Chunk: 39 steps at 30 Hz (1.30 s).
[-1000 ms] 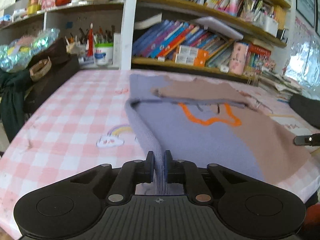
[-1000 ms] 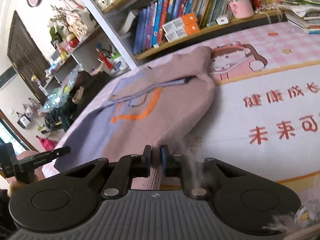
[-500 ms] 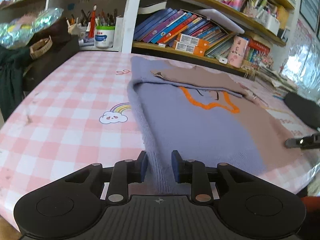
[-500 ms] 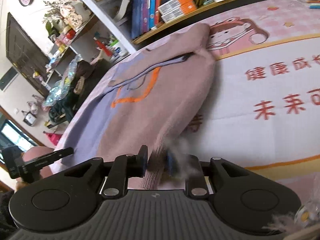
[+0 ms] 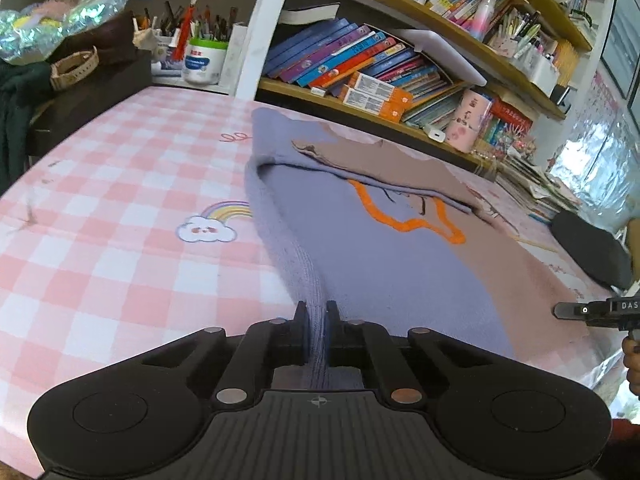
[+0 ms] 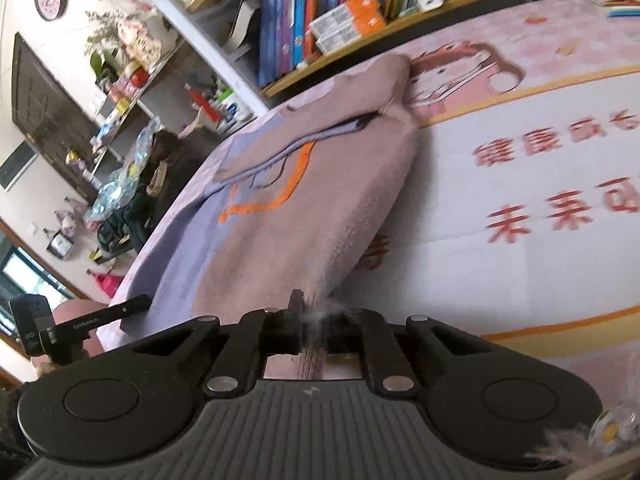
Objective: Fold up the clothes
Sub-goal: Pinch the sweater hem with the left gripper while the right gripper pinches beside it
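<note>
Two grippers each pinch a near corner of one sweater [image 5: 372, 264] spread flat on the table [image 5: 120, 216]. The left gripper [image 5: 316, 328] has its fingers closed tight on the lilac hem at the sweater's near left edge, the knit standing up in a ridge between them. The right gripper [image 6: 314, 320] is squeezed on the mauve hem at the near right edge, fuzz blurring the right finger. From both grips the sweater runs away toward the far side, lilac on the left half, mauve on the right, with an orange outline [image 5: 408, 216] across the middle. Its far part is already folded over, a mauve flap lying on top. Left of the sweater the pink checked cloth lies open, a rainbow print [image 5: 216, 224] just beside the lilac edge. Right of it a wide white stretch with red lettering [image 6: 560, 184] is bare. Beyond the far edge, well apart, stands a bookshelf [image 5: 360, 76]
</note>
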Tool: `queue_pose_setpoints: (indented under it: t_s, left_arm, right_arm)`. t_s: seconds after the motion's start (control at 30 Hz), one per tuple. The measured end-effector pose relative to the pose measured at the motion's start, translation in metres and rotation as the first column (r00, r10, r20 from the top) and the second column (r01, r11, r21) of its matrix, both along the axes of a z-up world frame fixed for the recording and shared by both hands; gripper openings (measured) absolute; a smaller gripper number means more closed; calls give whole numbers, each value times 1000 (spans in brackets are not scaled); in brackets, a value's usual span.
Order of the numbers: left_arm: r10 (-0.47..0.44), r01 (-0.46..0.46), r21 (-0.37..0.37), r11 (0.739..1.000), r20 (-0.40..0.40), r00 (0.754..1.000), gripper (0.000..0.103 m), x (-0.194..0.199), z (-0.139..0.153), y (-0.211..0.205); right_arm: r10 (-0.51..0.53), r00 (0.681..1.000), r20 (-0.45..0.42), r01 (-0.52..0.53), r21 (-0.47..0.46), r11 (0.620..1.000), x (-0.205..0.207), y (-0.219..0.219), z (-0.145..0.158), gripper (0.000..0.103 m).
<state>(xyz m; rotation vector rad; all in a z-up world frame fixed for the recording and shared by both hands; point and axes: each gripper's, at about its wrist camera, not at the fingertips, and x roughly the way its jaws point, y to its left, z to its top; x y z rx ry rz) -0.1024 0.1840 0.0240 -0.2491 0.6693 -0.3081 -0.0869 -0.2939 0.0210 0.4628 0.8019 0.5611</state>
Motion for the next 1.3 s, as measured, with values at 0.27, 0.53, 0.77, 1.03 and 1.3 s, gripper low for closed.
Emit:
queue_pose_setpoints:
  t_s: [0.27, 0.53, 0.77, 1.03, 1.3]
  left_arm:
    - [-140, 140, 16, 990, 13, 990, 5, -2, 5, -43]
    - [-155, 155, -17, 988, 35, 987, 5, -11, 15, -42]
    - [-143, 144, -31, 989, 30, 989, 5, -12, 15, -38]
    - [-147, 147, -21, 989, 1, 989, 7, -12, 8, -38]
    - [-142, 140, -46, 989, -24, 990, 10, -13, 3, -33]
  right_arm:
    - [-100, 994, 32, 102, -50, 994, -31, -41, 11, 8]
    - [-117, 993, 26, 118, -29, 993, -30, -48, 5, 8]
    - [-91, 994, 52, 93, -30, 995, -21, -32, 8, 8]
    - [-101, 994, 38, 104, -73, 992, -29, -43, 9, 9]
    - [-110, 994, 8, 110, -85, 990, -38, -52, 3, 14]
